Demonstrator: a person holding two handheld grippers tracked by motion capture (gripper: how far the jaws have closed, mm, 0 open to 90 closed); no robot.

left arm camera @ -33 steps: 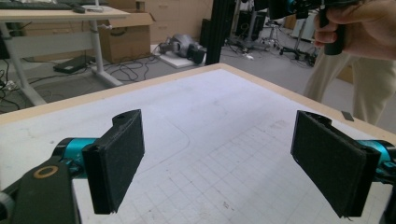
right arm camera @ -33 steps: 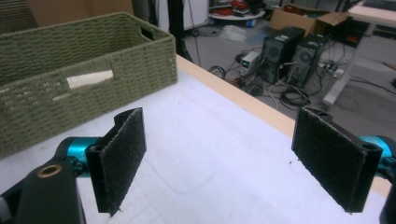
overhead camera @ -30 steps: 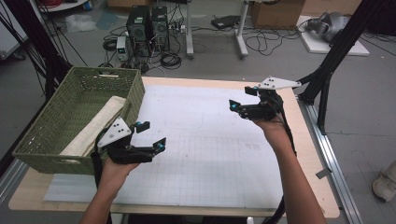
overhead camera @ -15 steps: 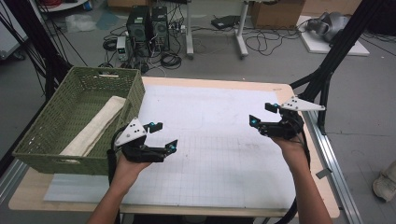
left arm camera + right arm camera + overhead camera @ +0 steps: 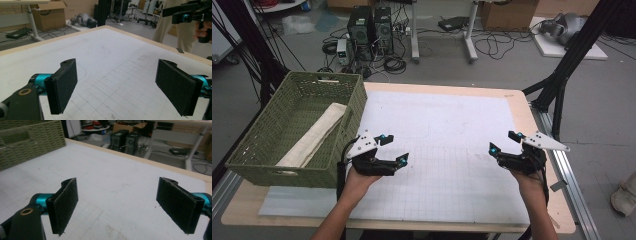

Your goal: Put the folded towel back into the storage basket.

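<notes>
Overhead, two grippers, left gripper (image 5: 393, 148), right gripper (image 5: 502, 142), jaws spread, one basket (image 5: 262, 150), one cloth (image 5: 314, 135).

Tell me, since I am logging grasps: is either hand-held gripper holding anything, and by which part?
Nothing is held. The left hand-held gripper and the right hand-held gripper both stand open over the white mat, with bare pads.

Your light is even and soft from overhead, and the white mat (image 5: 447, 150) reads bright without glare. Shadows are faint: just a pale smudge under your left gripper (image 5: 393, 148). The high view is a touch soft and low in detail. In the gripper views the pads (image 5: 63, 87) sit close and slightly blurred, and the table edge (image 5: 155, 43) bows from wide-lens distortion.
</notes>
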